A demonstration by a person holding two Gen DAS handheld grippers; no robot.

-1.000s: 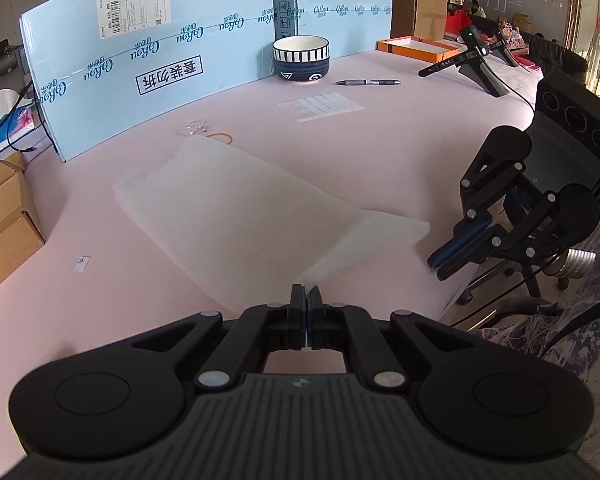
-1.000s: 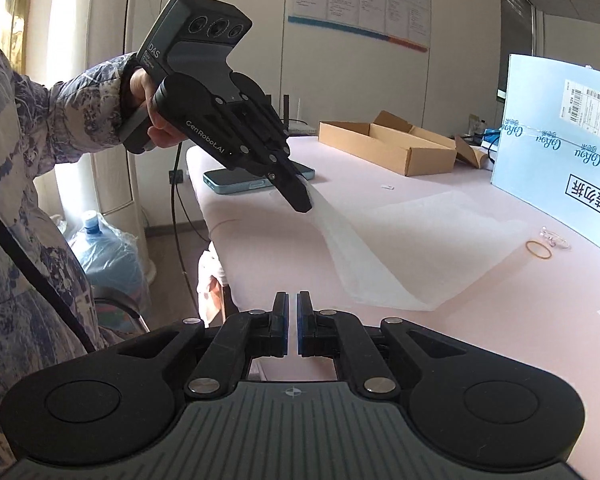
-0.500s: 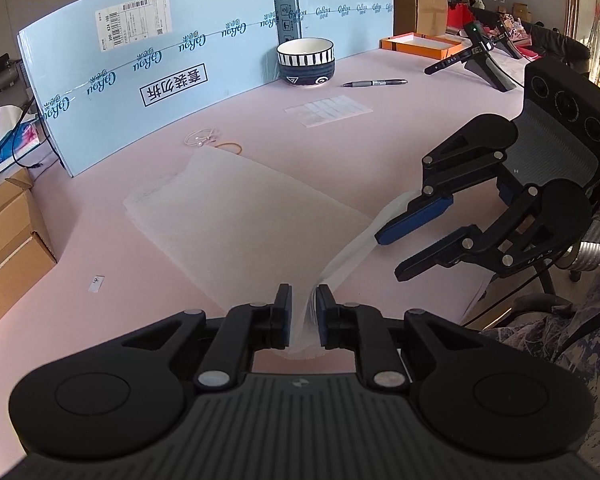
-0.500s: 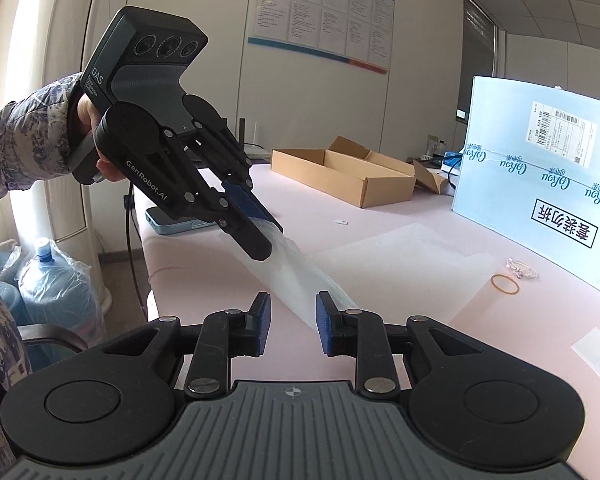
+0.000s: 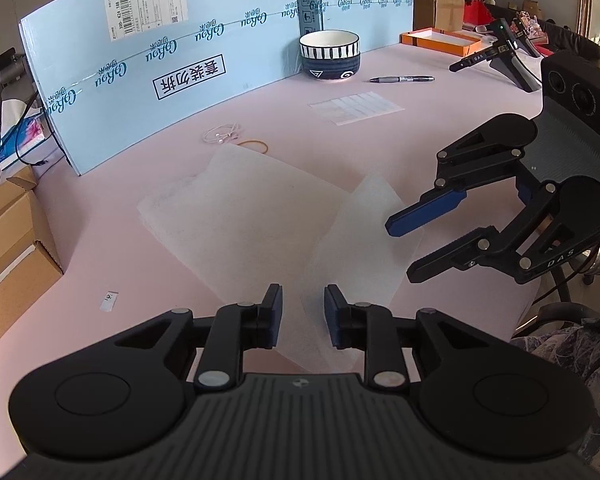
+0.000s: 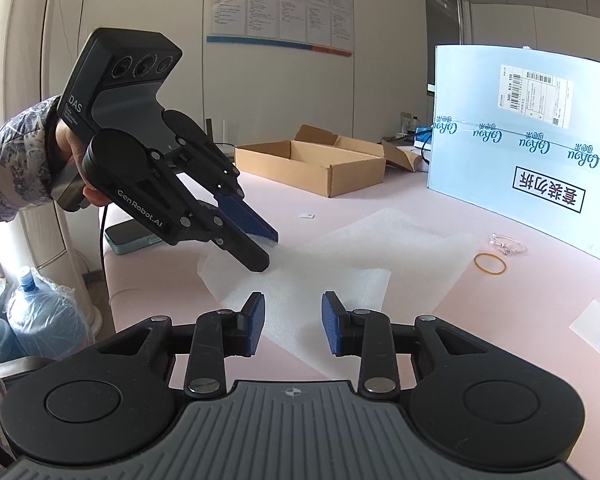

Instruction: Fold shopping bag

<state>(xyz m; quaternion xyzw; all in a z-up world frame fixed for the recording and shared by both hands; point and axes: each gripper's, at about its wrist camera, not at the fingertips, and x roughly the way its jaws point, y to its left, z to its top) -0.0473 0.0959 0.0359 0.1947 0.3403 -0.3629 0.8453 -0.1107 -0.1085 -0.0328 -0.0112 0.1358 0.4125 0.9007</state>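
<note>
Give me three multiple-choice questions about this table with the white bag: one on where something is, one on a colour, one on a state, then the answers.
1. Where does the rubber band lie?
A. Inside the bowl
B. On the table just past the bag's far edge
C. On the cardboard box

2. What colour is the table top?
A. Pink
B. Green
C. Black

3. How does the shopping bag lie?
A. Rolled into a tube
B. Hanging from a claw
C. Flat, with one corner flap folded over

Answers:
1. B: the band sits on the table beside a thin wire loop, near the bag's far edge.
2. A: the bare surface around the bag is pink.
3. C: the flap lies over the bag; the left claw and right claw are both open and clear of it.
</note>
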